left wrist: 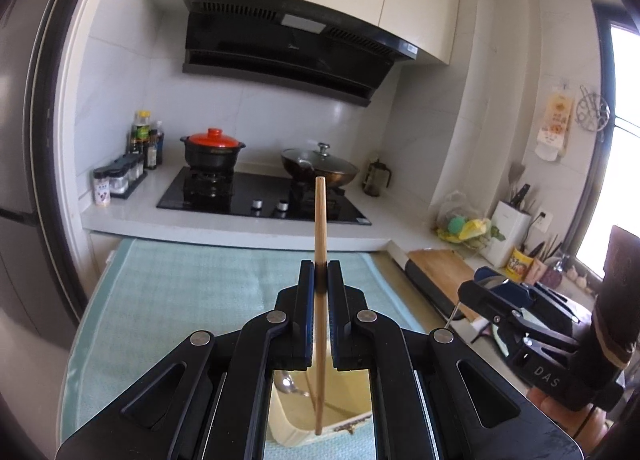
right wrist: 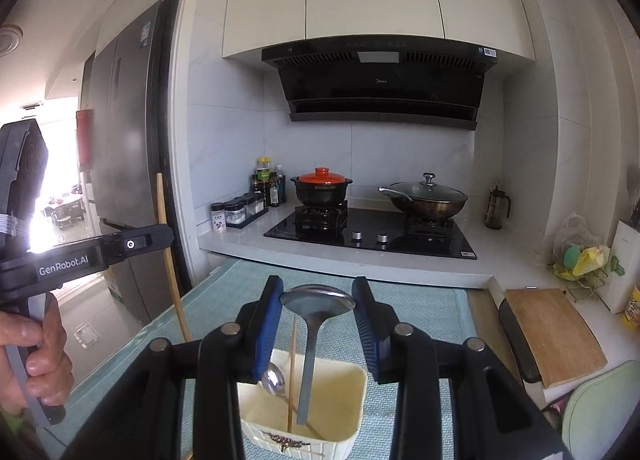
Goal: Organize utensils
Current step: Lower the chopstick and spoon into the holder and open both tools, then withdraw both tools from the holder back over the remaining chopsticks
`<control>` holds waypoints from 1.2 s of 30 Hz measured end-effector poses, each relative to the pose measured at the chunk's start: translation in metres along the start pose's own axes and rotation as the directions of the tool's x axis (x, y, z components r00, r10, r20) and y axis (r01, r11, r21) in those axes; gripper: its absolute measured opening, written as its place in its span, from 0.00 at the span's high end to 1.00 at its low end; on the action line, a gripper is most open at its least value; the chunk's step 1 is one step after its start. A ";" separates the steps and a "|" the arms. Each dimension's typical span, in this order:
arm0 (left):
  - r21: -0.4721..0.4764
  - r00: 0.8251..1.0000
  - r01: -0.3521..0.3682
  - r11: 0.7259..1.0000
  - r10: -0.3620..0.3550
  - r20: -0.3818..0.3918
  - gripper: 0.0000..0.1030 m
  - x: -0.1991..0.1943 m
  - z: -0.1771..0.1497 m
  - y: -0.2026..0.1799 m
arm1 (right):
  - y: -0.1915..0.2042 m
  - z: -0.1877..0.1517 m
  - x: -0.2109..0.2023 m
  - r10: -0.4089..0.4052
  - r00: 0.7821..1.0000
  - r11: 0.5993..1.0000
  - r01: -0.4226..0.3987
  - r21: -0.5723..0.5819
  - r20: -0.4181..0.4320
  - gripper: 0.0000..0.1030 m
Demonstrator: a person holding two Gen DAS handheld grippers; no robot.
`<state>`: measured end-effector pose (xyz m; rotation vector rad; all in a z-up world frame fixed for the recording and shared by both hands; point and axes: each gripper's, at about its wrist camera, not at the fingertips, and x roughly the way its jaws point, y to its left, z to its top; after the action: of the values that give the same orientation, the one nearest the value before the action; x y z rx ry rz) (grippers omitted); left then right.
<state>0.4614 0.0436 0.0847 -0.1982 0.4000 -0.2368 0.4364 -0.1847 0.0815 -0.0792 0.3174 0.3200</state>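
My left gripper (left wrist: 320, 272) is shut on a wooden chopstick (left wrist: 320, 220) that stands nearly upright, its lower end hanging over the cream utensil bin (left wrist: 348, 392). In the right wrist view that gripper (right wrist: 160, 238) sits at the left, held by a hand, with the chopstick (right wrist: 162, 204) in it. My right gripper (right wrist: 318, 300) is shut on the bowl of a metal spoon (right wrist: 318, 298), whose handle hangs down into the cream bin (right wrist: 352, 384). A second spoon (right wrist: 274, 378) and a thin chopstick (right wrist: 292, 372) lie in that bin. The right gripper (left wrist: 486, 280) also shows from the side.
The bin stands on a teal mat (right wrist: 420, 312) in front of a white counter with a black hob (right wrist: 372, 232), a red-lidded pot (right wrist: 322, 188) and a lidded wok (right wrist: 428, 196). A wooden cutting board (right wrist: 556, 332) lies to the right, a fridge (right wrist: 124, 132) to the left.
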 end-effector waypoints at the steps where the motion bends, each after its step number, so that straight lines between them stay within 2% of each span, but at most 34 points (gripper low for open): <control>1: 0.005 1.000 -0.010 1.000 0.010 -0.005 0.96 0.010 -0.002 0.000 | -0.002 -0.003 0.009 -0.003 1.000 1.000 0.003 -0.005 -0.008 0.65; 5: 0.002 0.998 -0.033 0.999 0.033 -0.053 0.96 0.048 -0.017 0.000 | -0.009 -0.025 0.046 -0.018 0.998 1.000 0.016 -0.019 -0.067 0.65; 9: -0.021 0.990 -0.051 0.998 0.048 -0.135 0.96 0.083 -0.042 0.006 | -0.014 -0.056 0.082 -0.012 0.980 1.000 0.009 -0.015 -0.198 0.65; 14: -0.041 0.964 -0.075 0.996 0.062 -0.259 0.96 0.120 -0.072 0.014 | -0.020 -0.088 0.118 -0.037 0.938 0.999 0.036 -0.010 -0.346 0.65; 19: -0.024 0.936 -0.106 0.994 0.091 -0.339 0.95 0.146 -0.087 0.014 | -0.028 -0.101 0.141 -0.072 0.910 0.997 0.076 -0.006 -0.408 0.65; 20: -0.022 0.931 -0.121 0.992 0.106 -0.349 0.94 0.149 -0.088 0.014 | -0.029 -0.101 0.143 -0.069 0.909 0.997 0.077 0.004 -0.411 0.59; 21: -0.022 0.928 -0.130 0.991 0.114 -0.354 0.88 0.149 -0.089 0.015 | -0.031 -0.099 0.143 -0.068 0.908 0.996 0.082 0.016 -0.412 0.48; 22: -0.025 0.927 -0.136 0.990 0.118 -0.356 0.82 0.147 -0.089 0.016 | -0.032 -0.096 0.141 -0.066 0.912 0.996 0.087 0.033 -0.404 0.44; 24: -0.029 0.933 -0.151 0.988 0.133 -0.333 0.57 0.133 -0.085 0.019 | -0.037 -0.087 0.130 -0.057 0.928 0.994 0.089 0.070 -0.369 0.43; 27: -0.004 0.947 -0.164 0.986 0.156 -0.279 0.40 0.099 -0.075 0.022 | -0.038 -0.072 0.102 -0.060 0.949 0.993 0.088 0.078 -0.308 0.43; 29: 0.034 0.951 -0.168 0.985 0.171 -0.258 0.32 0.069 -0.070 0.023 | -0.032 -0.068 0.076 -0.068 0.959 0.995 0.086 0.052 -0.273 0.42; 32: 0.144 0.947 -0.180 0.973 0.211 -0.243 0.21 0.021 -0.070 0.023 | -0.019 -0.071 0.034 -0.066 0.969 0.997 0.071 0.013 -0.238 0.41; 36: 0.301 0.936 -0.179 0.936 0.257 -0.240 0.15 -0.051 -0.089 0.025 | -0.007 -0.095 -0.022 -0.045 0.971 0.999 0.040 -0.025 -0.236 0.41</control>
<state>0.3845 0.0678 0.0165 0.1574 0.6571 -0.0954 0.3907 -0.2103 -0.0009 -0.1448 0.5484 0.2717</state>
